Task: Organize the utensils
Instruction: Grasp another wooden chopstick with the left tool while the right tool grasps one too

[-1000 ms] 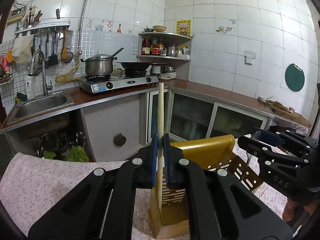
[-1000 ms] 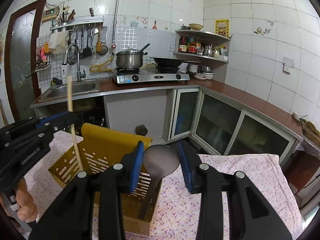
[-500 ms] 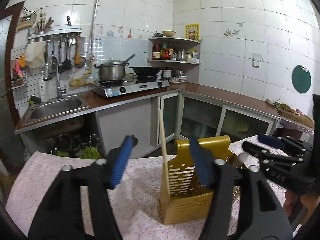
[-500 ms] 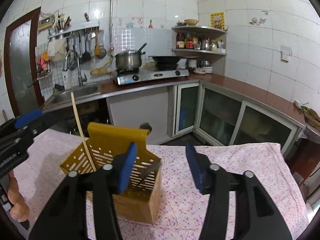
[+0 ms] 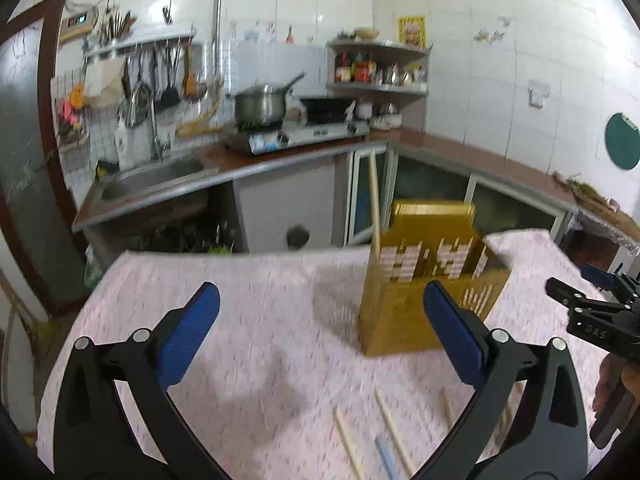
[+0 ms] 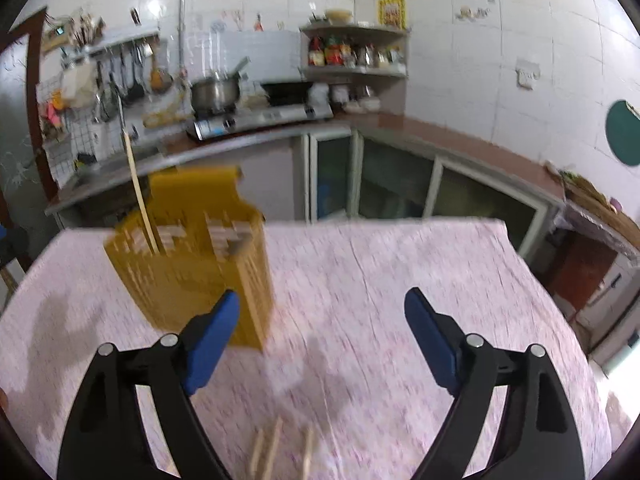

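- A yellow slotted utensil holder stands on a table under a pink floral cloth, one long wooden chopstick leaning upright in its near-left compartment; a grey handle end shows in the compartment toward the right gripper's side.
- Loose chopsticks and a pale blue stick lie on the cloth nearer the cameras than the holder, well apart from it.
- The left gripper stands wide open and empty in front of the holder, its jaws having just spread; its right pad overlaps the holder's front in the view, and contact cannot be told.
- The right gripper is likewise open and empty, jaws just widened, the holder up and to its left.
- Risk, as judged: the holder looks light and tall, so a careless pass by either open finger could knock it over and spill the lone chopstick. The thin sticks lie flat on soft cloth; a pinch may slip or snag the fabric.
- Readable writing: "DAS" on the right gripper's body as seen from the left wrist. Labels elsewhere are too blurred to read.
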Action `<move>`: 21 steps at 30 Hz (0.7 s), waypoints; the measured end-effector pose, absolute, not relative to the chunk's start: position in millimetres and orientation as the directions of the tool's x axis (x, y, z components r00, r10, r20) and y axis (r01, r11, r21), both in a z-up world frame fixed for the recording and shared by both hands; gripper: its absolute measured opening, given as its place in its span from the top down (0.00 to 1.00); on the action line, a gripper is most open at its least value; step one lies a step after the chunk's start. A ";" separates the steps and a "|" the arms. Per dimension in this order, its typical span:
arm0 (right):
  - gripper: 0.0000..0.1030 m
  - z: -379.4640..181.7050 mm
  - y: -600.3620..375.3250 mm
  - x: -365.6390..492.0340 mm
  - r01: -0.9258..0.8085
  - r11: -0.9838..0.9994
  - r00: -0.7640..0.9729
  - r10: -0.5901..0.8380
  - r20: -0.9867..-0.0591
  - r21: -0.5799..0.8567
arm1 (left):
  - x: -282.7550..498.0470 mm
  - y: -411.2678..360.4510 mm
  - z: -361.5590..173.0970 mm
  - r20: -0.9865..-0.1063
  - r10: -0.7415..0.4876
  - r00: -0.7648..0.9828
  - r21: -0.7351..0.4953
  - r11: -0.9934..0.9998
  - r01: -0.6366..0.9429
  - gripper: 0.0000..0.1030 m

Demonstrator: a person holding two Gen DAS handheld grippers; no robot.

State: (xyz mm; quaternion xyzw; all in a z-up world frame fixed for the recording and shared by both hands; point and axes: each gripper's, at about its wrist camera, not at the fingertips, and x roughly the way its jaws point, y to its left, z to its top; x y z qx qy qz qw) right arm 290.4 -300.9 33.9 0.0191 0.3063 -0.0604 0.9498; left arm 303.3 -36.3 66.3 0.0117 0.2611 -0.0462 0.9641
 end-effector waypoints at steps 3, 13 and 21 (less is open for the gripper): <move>0.19 13.5 -304.5 287.6 0.140 0.990 0.759 -0.120 -0.640 -0.020 | 297.6 -35.2 46.1 -0.543 -0.026 0.839 0.036 0.998 0.054 0.04; 0.50 -42.2 -317.3 289.0 0.156 0.987 0.579 -0.066 -0.812 0.031 | 320.4 -31.1 -23.8 -0.797 -0.067 0.600 -0.031 0.997 0.070 0.05; 0.73 -64.4 -312.2 285.0 0.146 0.986 0.502 -0.001 -0.865 0.083 | 322.8 -44.0 -44.6 -0.863 -0.047 0.503 -0.008 0.997 0.079 0.23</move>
